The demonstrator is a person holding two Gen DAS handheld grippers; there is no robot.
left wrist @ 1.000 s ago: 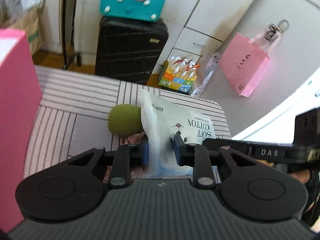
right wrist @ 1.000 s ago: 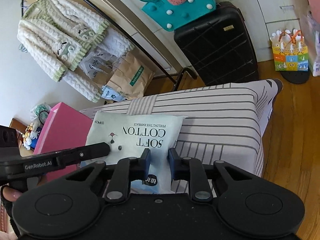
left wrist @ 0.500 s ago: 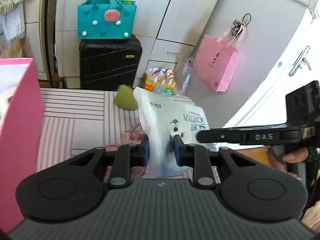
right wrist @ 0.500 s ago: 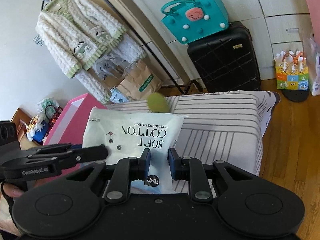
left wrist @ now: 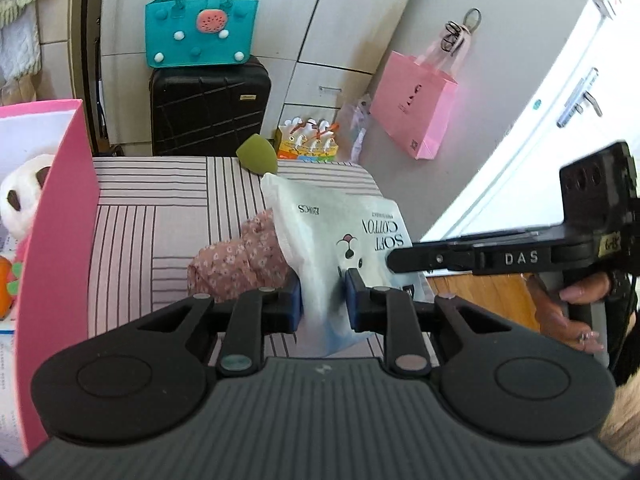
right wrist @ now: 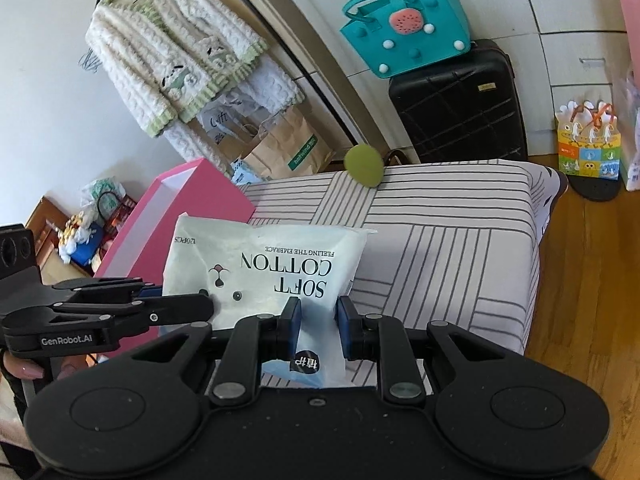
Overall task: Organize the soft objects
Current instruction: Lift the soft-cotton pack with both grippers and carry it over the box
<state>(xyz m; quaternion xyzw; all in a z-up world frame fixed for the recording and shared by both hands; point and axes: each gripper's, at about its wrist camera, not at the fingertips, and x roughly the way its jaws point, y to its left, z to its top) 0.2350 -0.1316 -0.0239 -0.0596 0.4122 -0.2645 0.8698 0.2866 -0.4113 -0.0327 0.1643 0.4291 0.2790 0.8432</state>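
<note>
You've got the cotton pad pack (right wrist: 264,276) pinched from both sides: your left hand-held gripper (left wrist: 322,304) is clamped on one bottom corner of the pack, and your right hand-held gripper (right wrist: 318,326) is squeezed tight on the other corner, so the soft white bag hangs flat between the two with the "SOFT COTTON" print upside down to you. That two-point grip makes sense for something this floppy; one pinch alone would probably let it sag and fold. The pack is held up off the striped tabletop (right wrist: 460,248), near its close edge, just right of the open pink box (right wrist: 188,204). Look left in your left wrist view and that pink box (left wrist: 60,216) already has a panda plush (left wrist: 20,200) sitting inside, so it reads as the bin for the soft things, and the pack looks bound for it. Two items are not yet sorted: the floral fabric bundle (left wrist: 240,260) lies on the cloth just beyond your left jaws, and the green makeup sponge (left wrist: 258,154) sits at the far edge. To go in cleanly, the pack would need to clear the box's near wall, so keep both corners level.
</note>
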